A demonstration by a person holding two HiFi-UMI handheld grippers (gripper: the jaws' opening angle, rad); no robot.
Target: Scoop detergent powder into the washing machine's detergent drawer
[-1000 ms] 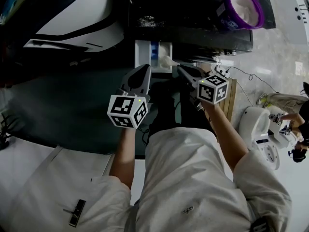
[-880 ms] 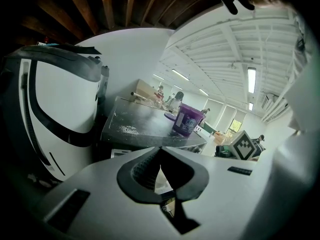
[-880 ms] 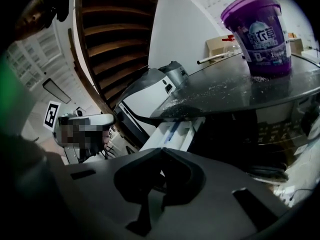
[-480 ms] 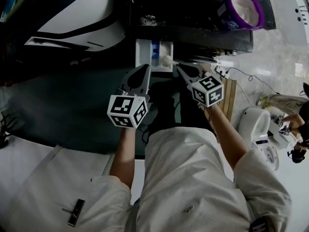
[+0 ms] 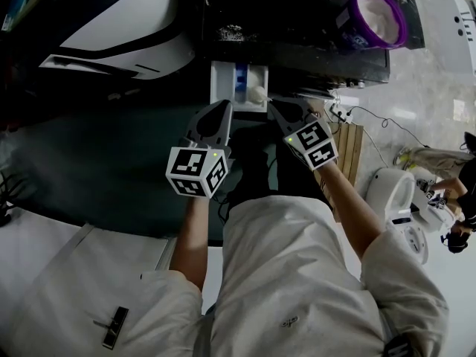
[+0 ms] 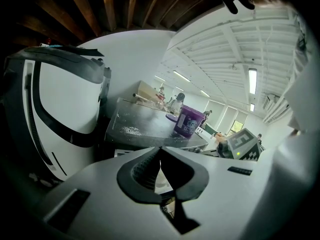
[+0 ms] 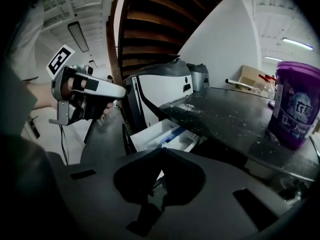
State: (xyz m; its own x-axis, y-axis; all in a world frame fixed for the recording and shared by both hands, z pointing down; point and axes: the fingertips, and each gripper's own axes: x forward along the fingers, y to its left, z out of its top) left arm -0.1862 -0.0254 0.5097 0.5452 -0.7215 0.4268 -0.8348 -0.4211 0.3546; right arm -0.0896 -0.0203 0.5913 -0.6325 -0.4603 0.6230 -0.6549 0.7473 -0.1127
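The right hand-held gripper (image 5: 277, 110) has swung left, bringing the small white plastic scoop (image 5: 257, 94) it pinches over the open white detergent drawer (image 5: 222, 84). The left hand-held gripper (image 5: 222, 108), jaws pressed together, hovers at the drawer's 6 o'clock. A round purple detergent tub (image 5: 378, 15) stands at 2 o'clock.

Head view overhead; both gripper views toward detergent drawer (image 5: 223, 86).
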